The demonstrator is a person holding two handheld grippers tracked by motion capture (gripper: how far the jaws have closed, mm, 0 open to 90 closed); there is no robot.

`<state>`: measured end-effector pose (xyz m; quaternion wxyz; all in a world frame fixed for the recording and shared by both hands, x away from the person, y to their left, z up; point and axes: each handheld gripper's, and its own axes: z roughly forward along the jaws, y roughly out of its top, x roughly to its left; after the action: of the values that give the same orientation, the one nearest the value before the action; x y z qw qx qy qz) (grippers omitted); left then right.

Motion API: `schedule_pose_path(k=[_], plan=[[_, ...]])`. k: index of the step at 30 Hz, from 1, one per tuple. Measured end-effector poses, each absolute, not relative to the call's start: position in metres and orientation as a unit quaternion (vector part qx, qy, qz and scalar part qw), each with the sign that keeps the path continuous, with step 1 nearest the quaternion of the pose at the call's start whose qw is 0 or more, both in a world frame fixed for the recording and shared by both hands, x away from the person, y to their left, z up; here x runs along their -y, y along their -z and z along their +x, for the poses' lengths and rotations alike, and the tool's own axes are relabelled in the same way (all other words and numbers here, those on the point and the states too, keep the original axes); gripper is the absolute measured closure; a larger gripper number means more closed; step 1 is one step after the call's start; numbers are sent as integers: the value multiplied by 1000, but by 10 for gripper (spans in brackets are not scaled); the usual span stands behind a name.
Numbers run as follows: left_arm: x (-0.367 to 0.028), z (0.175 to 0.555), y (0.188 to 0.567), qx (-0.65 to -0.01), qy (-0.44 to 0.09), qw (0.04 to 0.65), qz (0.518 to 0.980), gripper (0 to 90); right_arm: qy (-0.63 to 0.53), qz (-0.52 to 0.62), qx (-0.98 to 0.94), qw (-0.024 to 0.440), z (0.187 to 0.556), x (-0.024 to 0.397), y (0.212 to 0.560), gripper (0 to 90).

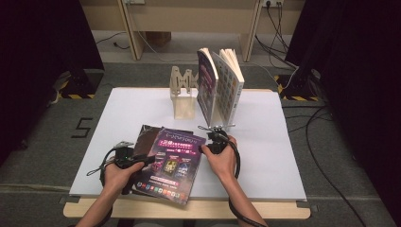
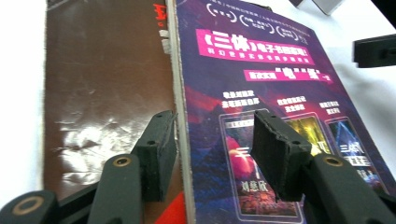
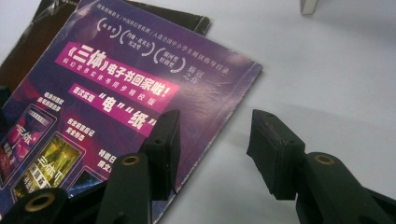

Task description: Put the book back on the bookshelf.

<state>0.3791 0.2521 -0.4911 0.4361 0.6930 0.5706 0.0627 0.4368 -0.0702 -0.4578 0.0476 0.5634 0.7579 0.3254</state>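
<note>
Left gripper (image 1: 142,160): lower left, jaws open astride purple book's (image 1: 171,164) left edge.
Right gripper (image 1: 204,149): centre, jaws open at its right edge, gripping nothing.
Books: two flat on bench (image 1: 283,156), two upright in rack (image 1: 182,85).

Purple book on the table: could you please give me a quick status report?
Left gripper open, straddling purple book's left edge. Right gripper open at its right edge, nothing gripped. Book flat atop brown book. Nothing in the way.

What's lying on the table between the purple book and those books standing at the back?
Nothing: in the high view, bare white table separates the purple book from the standing books.
</note>
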Motion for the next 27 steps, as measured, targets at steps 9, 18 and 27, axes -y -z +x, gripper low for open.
schedule_pose_path(k=[9, 18, 27], plan=[[-251, 379, 491, -570, -61, 434, 695, 493, -312, 561, -766, 29, 438, 59, 469, 534], [-252, 376, 488, -588, -43, 441, 677, 523, -304, 558, -771, 43, 435, 49, 472, 517], [-249, 372, 489, -619, -9, 449, 644, 600, -309, 571, -759, 48, 433, 49, 472, 529]])
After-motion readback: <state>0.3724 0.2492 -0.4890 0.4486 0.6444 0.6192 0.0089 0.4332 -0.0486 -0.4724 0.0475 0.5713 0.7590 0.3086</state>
